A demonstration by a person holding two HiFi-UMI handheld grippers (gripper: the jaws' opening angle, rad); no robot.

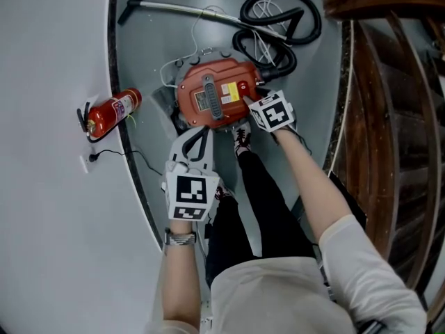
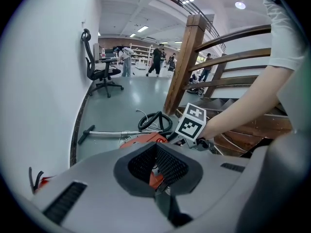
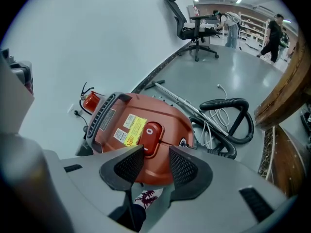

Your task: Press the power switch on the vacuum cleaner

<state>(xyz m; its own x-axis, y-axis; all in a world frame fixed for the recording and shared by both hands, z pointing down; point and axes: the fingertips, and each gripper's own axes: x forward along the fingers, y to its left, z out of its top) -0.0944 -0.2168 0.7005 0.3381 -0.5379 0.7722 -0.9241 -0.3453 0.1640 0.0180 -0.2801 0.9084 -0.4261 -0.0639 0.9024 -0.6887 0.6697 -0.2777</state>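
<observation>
On the floor (image 1: 149, 44), my right tool (image 3: 155, 153), jaws apart, hovers just over the red power switch (image 3: 152, 132) atop the vacuum cleaner (image 1: 212, 92). My left tool (image 1: 192, 143) hangs empty, jaws together. Parted jaws could straddle the switch and miss.

A grey floor (image 1: 149, 47) curves along a pale wall, edged by a dark skirting; a red vacuum cleaner (image 1: 215, 92) sits on it near the foot of a wooden stair post (image 2: 187, 67); its black hose (image 3: 226, 102) lies coiled just beyond, over a loose white cord (image 1: 263, 9); a metal wand (image 1: 181, 8) stretches flat across the floor towards the wall; a red fire extinguisher (image 1: 111, 112) rests at the wall's base; a person's patterned shoe (image 1: 241, 139) is planted just beside the vacuum cleaner; a black office chair (image 2: 99, 64) stands further along.
</observation>
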